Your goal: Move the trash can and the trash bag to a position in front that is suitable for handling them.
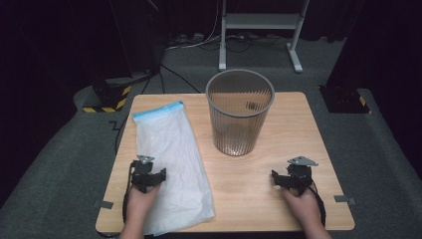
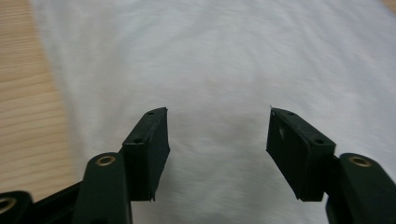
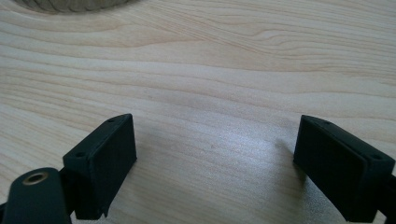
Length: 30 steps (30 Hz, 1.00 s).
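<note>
Left gripper is held over the near end of the white plastic bag, jaws spread, nothing pinched. Right gripper is held over the bare table, jaws spread wide. Farther back, the grey ribbed bin stands upright beside the bag.

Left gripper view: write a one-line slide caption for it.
Left gripper held open above the flat white plastic bag, nothing between its jaws, with bare wooden table along the left edge.
</note>
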### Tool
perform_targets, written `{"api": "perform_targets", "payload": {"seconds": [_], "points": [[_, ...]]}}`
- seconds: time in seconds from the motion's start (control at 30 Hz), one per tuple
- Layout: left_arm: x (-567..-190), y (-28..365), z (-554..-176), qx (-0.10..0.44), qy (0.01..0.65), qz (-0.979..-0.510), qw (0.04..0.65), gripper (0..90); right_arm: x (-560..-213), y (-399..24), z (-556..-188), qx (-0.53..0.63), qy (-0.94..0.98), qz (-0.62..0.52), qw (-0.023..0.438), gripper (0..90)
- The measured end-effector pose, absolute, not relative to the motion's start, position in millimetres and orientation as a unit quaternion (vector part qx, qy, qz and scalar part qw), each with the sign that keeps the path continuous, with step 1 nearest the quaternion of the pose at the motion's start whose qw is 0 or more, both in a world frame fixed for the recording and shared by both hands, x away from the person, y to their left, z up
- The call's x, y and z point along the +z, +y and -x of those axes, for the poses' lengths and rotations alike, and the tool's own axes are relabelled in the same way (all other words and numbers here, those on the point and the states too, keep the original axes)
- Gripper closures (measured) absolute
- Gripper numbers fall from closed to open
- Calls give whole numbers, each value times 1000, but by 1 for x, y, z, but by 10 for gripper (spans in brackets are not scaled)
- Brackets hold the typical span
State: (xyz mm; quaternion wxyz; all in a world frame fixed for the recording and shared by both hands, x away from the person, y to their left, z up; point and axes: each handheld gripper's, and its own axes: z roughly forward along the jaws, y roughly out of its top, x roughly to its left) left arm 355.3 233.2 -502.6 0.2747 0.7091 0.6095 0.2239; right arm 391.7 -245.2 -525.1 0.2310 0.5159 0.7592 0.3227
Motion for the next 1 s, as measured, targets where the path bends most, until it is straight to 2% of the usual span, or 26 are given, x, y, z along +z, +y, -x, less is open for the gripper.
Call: {"api": "perform_targets", "payload": {"seconds": [0.07, 0.27, 0.43, 0.63, 0.83, 0.9, 1.0], "points": [[-502, 221, -351, 219, 608, -706, 290, 399, -525, -245, -392, 323, 759, -516, 231, 126], [-514, 193, -349, 226, 587, -729, 269, 388, -525, -245, -392, 324, 760, -514, 231, 130], [-517, 191, -350, 229, 584, -725, 286, 382, -525, -245, -391, 324, 760, -514, 230, 133], [-517, 214, -351, 226, 572, -735, 286, 419, -525, -245, -391, 325, 760, -513, 231, 135], [-511, 256, -355, 228, 600, -725, 249, 422, -525, -245, -392, 324, 761, -512, 232, 135], [-507, 262, -353, 227, 612, -713, 256, 435, -525, -245, -391, 324, 760, -513, 231, 135], [-499, 250, -348, 224, 610, -702, 291, 446, -525, -245, -392, 324, 760, -514, 230, 136]]}}
